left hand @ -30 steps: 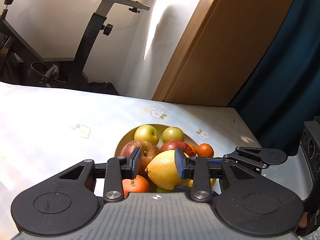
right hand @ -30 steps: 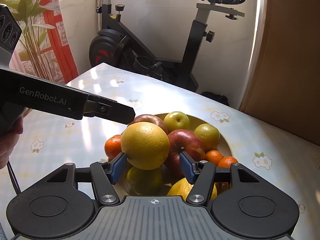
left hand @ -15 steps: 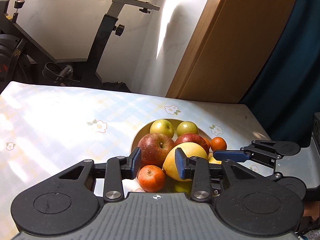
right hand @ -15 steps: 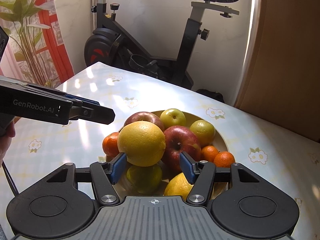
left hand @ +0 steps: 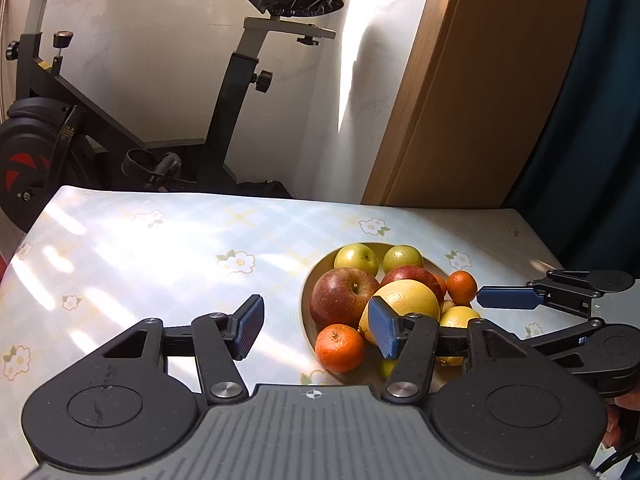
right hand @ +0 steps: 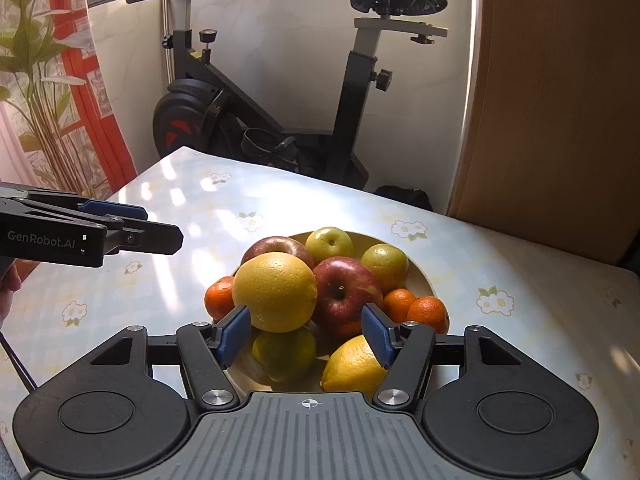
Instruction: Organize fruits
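Observation:
A cream bowl on the table holds a pile of fruit: a large yellow orange on top, red apples, green apples, tangerines and a lemon. My right gripper is open and empty just in front of the pile, jaws either side of it. My left gripper is open and empty, to the left of the bowl; it shows in the right wrist view. The orange and a tangerine show in the left wrist view.
A flowered tablecloth covers the table. An exercise bike stands behind the far edge. A wooden door and a dark curtain are at the right. A plant stands at the left.
My left gripper has pulled back and to the left, away from the fruit pile, and its jaws have opened wider. My right gripper has stayed open near the bowl.

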Demonstrator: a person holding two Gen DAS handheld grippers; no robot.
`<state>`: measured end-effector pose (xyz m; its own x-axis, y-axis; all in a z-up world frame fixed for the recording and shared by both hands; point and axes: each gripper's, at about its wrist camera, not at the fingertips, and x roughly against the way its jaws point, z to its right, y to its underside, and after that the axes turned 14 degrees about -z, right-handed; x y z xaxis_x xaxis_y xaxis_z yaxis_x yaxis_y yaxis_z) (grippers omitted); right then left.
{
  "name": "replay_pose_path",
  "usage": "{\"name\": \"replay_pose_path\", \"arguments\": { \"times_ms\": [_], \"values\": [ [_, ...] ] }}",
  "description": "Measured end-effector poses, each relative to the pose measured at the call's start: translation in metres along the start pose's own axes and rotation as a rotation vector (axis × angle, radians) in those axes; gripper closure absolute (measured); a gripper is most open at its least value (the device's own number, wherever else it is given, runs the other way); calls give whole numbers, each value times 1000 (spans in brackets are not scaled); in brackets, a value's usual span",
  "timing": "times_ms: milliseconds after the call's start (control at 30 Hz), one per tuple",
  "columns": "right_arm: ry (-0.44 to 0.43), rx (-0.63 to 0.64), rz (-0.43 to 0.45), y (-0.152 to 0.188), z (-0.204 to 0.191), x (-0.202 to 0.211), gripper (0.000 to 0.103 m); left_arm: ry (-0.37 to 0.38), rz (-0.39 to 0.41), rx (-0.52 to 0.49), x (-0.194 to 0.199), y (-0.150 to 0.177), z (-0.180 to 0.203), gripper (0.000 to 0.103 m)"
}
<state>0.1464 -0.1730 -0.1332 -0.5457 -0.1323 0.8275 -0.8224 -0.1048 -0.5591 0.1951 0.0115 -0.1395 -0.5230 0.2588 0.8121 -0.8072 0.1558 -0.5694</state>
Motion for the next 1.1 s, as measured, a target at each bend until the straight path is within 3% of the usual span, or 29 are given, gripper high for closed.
{"name": "replay_pose_path", "arguments": {
  "times_ms": [167, 267, 367, 767, 1100],
  "values": [
    [33, -68, 57, 9, 7, 28, 24, -54, 47, -18, 26, 7, 5, 18],
    [77, -93, 105, 15, 8, 48, 8, -72, 67, -5, 42, 12, 7, 16],
    [106, -106, 139, 21, 8, 65, 0, -83, 95, 9, 58, 17, 12, 16],
    [102, -166, 198, 42, 2, 122, 0, -153, 169, 27, 128, 35, 42, 16],
    [100, -167, 218, 56, -13, 151, 0, -204, 220, 29, 160, 49, 62, 16]
  ]
}}
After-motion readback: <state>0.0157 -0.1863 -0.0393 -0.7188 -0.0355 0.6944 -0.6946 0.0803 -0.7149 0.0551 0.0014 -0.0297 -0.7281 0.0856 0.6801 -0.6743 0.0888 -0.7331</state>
